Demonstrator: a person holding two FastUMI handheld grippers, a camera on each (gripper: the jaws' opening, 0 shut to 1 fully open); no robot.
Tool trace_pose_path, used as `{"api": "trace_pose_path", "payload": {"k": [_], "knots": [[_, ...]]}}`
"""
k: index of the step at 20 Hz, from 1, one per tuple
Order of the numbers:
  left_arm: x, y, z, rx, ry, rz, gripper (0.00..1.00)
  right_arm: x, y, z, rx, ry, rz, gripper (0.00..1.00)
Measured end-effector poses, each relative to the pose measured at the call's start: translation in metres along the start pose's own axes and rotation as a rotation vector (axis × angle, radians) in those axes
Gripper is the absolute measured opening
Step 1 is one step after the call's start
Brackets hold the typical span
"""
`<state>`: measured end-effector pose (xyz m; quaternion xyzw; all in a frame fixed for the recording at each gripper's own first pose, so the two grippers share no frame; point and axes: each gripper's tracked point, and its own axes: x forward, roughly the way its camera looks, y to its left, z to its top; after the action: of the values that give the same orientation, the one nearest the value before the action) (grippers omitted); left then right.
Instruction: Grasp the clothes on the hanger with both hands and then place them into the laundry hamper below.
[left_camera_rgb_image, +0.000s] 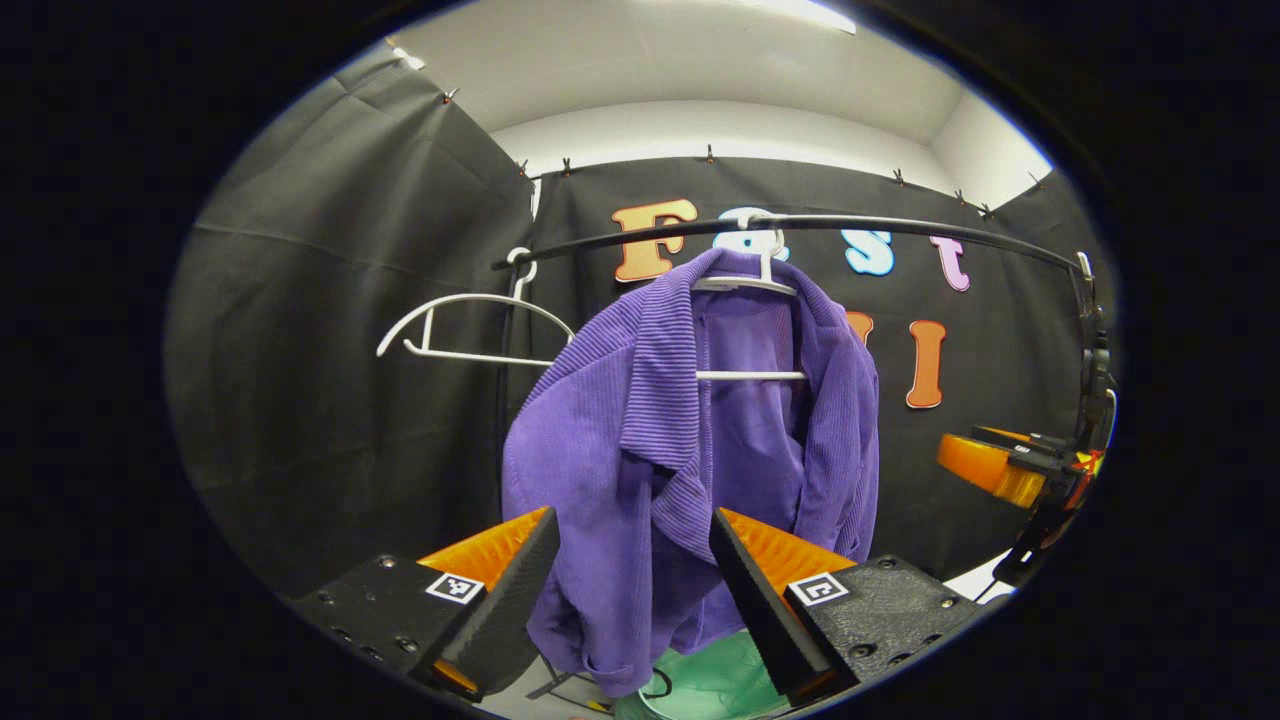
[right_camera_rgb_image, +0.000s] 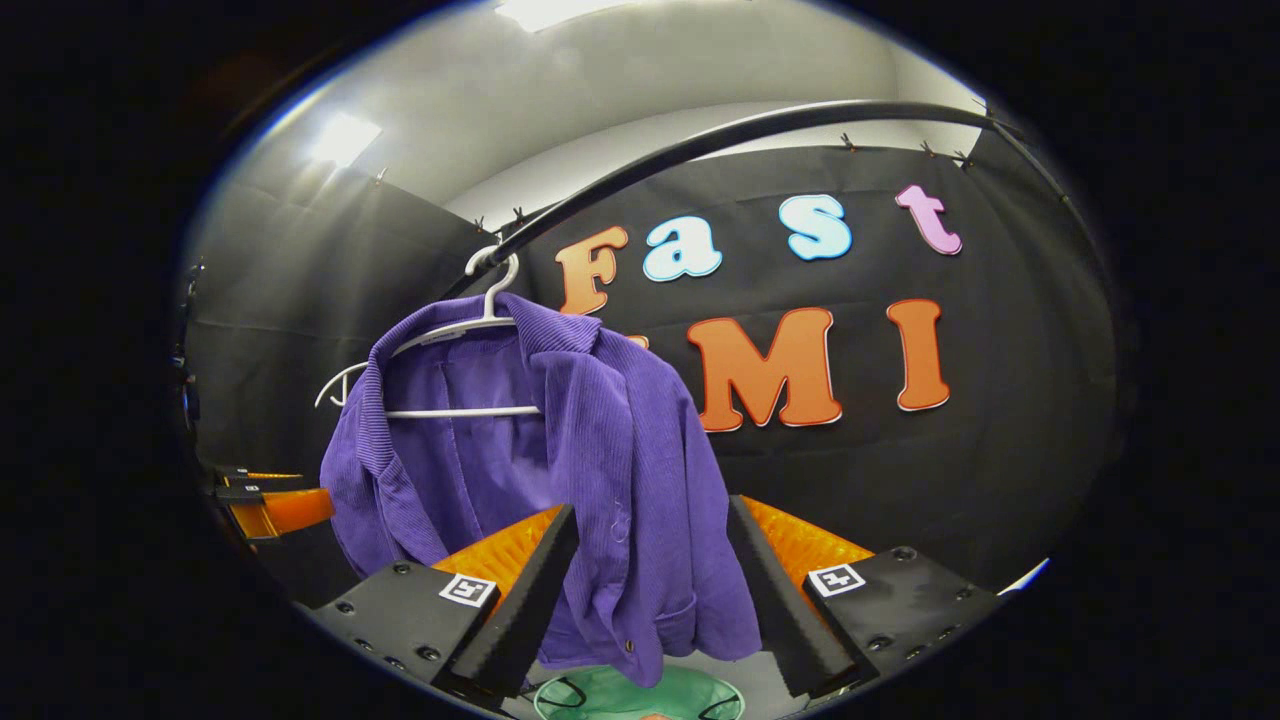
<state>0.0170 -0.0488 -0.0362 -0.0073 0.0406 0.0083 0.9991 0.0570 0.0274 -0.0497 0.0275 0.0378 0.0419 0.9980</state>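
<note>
Both grippers, left (left_camera_rgb_image: 632, 580) and right (right_camera_rgb_image: 650, 585), fingers wide open and empty, approached the jacket (left_camera_rgb_image: 690, 450) on its hanger (left_camera_rgb_image: 750, 285); closing on cloth came next, hamper (right_camera_rgb_image: 640, 695) below.

- We see a purple ribbed corduroy jacket (left_camera_rgb_image: 640, 440), matt cloth.
- We see a smooth white plastic hanger (left_camera_rgb_image: 750, 376) and a glossy black rail (left_camera_rgb_image: 800, 224).
- We see a soft green fabric hamper (right_camera_rgb_image: 640, 695).
</note>
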Motion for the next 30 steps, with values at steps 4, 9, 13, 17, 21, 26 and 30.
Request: {"api": "trace_pose_path", "payload": {"k": [4, 9, 13, 17, 21, 26, 30], "knots": [[0.019, -0.013, -0.003, 0.007, 0.011, -0.004, 0.96, 0.034, 0.007, -0.009, 0.019, 0.012, 0.037, 0.89], [0.042, -0.008, -0.009, 0.022, 0.021, 0.059, 0.93, 0.08, 0.019, -0.021, 0.029, 0.029, 0.113, 0.92], [0.056, -0.014, -0.021, -0.028, 0.051, 0.078, 0.95, 0.107, 0.028, -0.029, 0.062, 0.061, 0.194, 0.97], [0.07, -0.014, -0.028, -0.033, 0.063, 0.121, 0.88, 0.118, 0.04, -0.032, 0.074, 0.076, 0.258, 0.84], [0.072, -0.022, -0.029, -0.041, 0.076, 0.091, 0.54, 0.111, 0.055, -0.032, 0.087, 0.083, 0.308, 0.58], [0.055, -0.001, -0.024, -0.063, 0.105, 0.068, 0.08, 0.092, 0.045, -0.014, 0.063, 0.039, 0.252, 0.19], [0.032, 0.028, 0.005, 0.001, 0.035, 0.107, 0.02, 0.068, 0.007, 0.035, 0.014, -0.057, 0.113, 0.19]]}}
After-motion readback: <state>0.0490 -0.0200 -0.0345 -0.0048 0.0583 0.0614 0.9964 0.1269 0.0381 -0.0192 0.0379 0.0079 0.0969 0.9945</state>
